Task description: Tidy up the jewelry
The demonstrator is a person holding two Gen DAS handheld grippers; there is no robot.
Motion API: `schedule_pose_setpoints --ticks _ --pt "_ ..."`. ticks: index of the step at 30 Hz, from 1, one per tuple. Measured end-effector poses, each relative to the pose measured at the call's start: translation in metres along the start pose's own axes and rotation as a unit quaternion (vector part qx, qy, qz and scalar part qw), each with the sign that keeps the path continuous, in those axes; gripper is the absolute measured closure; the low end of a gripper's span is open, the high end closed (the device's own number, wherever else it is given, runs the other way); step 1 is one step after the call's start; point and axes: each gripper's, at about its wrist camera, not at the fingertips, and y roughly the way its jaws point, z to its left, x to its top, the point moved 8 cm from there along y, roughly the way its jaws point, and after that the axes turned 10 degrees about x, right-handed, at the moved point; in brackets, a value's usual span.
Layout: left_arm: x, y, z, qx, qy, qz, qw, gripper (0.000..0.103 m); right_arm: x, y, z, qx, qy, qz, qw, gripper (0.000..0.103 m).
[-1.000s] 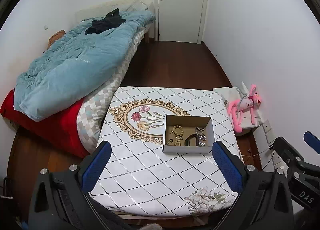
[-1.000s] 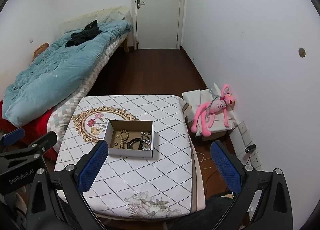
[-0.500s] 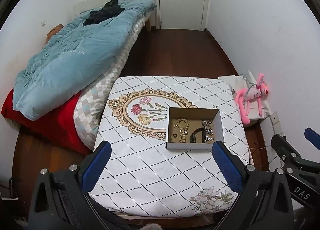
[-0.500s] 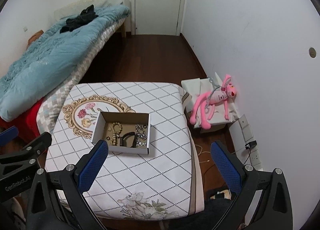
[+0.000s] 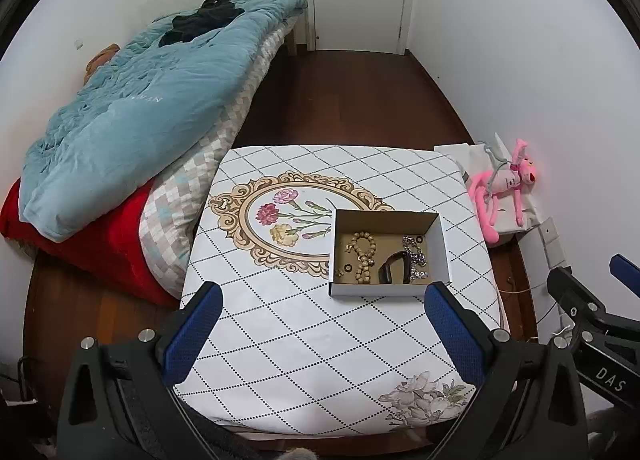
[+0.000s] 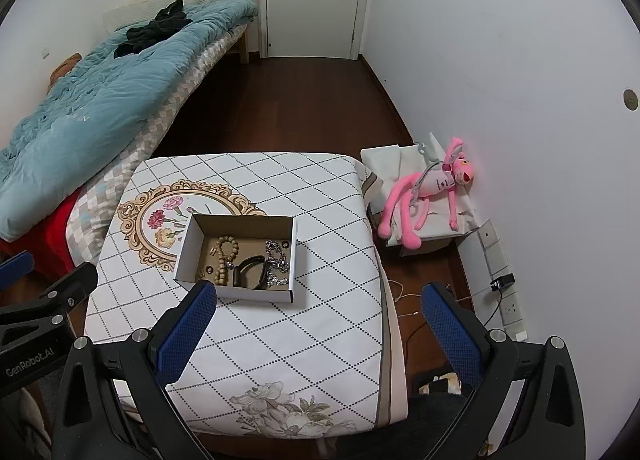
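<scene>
Left gripper [image 5: 320, 334] and right gripper [image 6: 318, 330] both spread wide, empty; open white cardboard box [image 5: 376, 290] of jewelry at 12 o'clock.

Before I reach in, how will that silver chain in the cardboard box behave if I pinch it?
The silver chain lies in a loose, bunched heap, so it is probably floppy and would dangle. It lies against the black curved band and may drag it. Its fine links look prone to slipping from the wide-open right gripper.
</scene>
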Motion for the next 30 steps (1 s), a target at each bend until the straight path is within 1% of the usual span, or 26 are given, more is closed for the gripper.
schedule_pose_setpoints --ticks 30 --pt "0.0006 -0.0046 -0.0029 0.0 0.007 -0.007 1.0 0.0 -0.0021 0.0019 0.0038 0.001 0.0 0.003 1.0 0.0"
